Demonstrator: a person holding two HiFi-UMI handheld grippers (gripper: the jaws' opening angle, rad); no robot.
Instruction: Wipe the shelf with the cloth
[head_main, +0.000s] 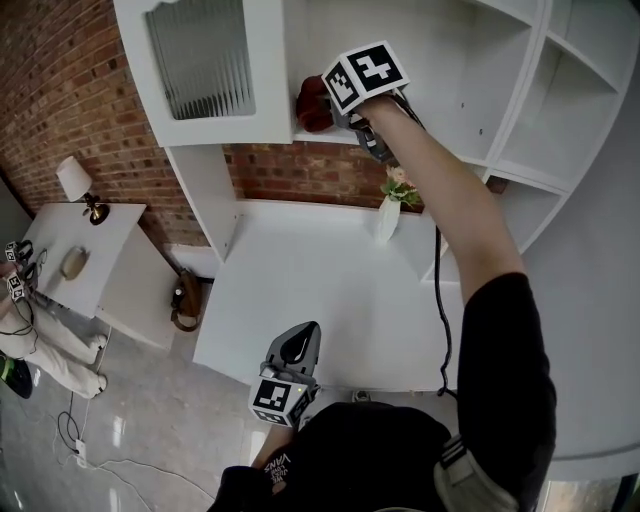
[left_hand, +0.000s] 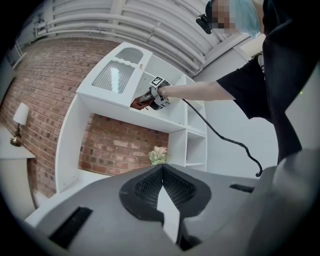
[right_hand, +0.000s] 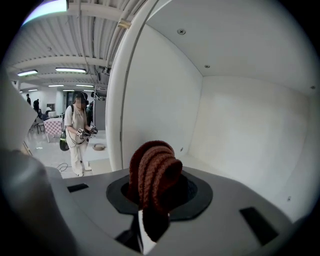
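Cloth (right_hand: 152, 172), rolled and dark red, sat clamped in my right gripper (right_hand: 154, 202), up inside the upper shelf (head_main: 470, 130); contact with the board I couldn't confirm, so I judged most wiping still ahead. Left gripper (left_hand: 161, 172) hung low, jaws together, empty. Vase (head_main: 388, 215) and cable (head_main: 440, 300) crowded the counter (head_main: 300, 280) below.

A red brick wall (head_main: 60, 90) runs behind a white shelf unit (head_main: 470, 70) and shows again through the unit's open back above the white table (head_main: 320, 290). A ribbed glass door (head_main: 205, 60) closes the upper left compartment. To the left, a small white side table (head_main: 110, 240) carries a lamp (head_main: 78, 183). Cables (head_main: 72, 432) trail over the pale, glossy floor (head_main: 150, 400). The ribbed white ceiling (left_hand: 150, 25) bears lit strip lights (right_hand: 75, 70).
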